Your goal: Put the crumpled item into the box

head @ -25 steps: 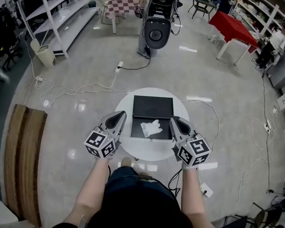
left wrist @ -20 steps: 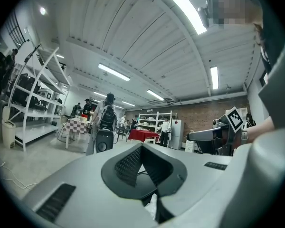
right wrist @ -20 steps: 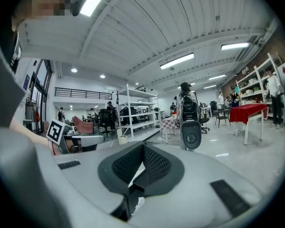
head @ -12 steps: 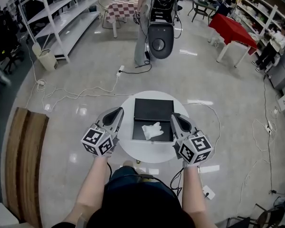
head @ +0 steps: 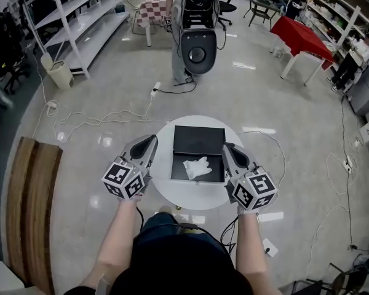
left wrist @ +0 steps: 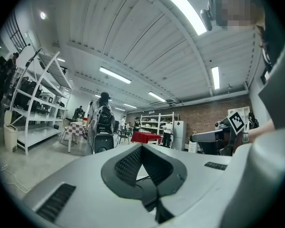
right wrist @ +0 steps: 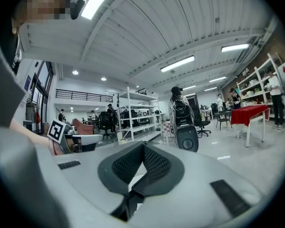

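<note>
White and crumpled, the item [head: 197, 166] lies within the outline of the flat black box [head: 198, 139], toward its near edge. The head view does not show whether it sits down inside the box or on top of it. The box rests on a small round white table [head: 164, 186], directly in front of the person. The left gripper [head: 149, 142] is held just left of the box, over the table's left rim, with its tip pointing toward the far side. In the left gripper view its two dark ribbed pads meet along a single line and hold nothing. The right gripper [head: 229, 149] mirrors it just right of the box, and in the right gripper view its jaws are likewise pressed together and empty. Both grippers are apart from the crumpled item, which lies between them. Each gripper carries a cube with square markers at its near end, the left cube [head: 124, 180] and the right cube [head: 253, 190], with bare forearms [head: 120, 238] behind them. Loose cables [head: 104, 112] run across the glossy grey floor. Wooden boards [head: 34, 204] lie at the near left. Far beyond the table stands a black wheeled machine [head: 198, 45] with a person behind it. White shelving [head: 80, 17] lines the far left, and a red-covered table [head: 304, 37] stands at the far right.
</note>
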Available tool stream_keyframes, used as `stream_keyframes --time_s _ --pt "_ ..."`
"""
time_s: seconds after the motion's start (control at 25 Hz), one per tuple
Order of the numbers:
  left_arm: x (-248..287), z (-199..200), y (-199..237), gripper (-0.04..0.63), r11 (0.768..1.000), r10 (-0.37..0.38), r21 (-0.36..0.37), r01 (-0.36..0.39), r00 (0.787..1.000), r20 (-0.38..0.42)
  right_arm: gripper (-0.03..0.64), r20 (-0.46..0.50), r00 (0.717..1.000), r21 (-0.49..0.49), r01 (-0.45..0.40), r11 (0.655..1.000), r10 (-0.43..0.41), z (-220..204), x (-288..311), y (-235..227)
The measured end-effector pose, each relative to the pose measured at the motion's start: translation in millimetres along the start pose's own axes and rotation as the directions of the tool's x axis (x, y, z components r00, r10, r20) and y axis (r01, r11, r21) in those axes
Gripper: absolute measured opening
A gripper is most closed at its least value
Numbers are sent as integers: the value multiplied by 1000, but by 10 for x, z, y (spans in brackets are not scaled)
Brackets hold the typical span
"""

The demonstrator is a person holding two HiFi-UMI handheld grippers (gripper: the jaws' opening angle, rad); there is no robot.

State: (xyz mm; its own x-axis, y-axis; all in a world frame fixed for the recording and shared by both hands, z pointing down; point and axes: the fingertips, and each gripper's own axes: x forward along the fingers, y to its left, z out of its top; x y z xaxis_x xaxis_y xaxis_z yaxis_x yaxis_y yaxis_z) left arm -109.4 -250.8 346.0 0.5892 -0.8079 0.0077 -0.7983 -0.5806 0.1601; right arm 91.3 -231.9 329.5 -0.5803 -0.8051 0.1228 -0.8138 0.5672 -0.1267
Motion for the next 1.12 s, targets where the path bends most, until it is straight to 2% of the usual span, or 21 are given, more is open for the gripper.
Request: stream_keyframes --time_s 1.12 --pt "154 -158 232 12 1000 13 -20 -14 999 -33 5 -26 1000 -4 -12 1000 11 -105 281 -101"
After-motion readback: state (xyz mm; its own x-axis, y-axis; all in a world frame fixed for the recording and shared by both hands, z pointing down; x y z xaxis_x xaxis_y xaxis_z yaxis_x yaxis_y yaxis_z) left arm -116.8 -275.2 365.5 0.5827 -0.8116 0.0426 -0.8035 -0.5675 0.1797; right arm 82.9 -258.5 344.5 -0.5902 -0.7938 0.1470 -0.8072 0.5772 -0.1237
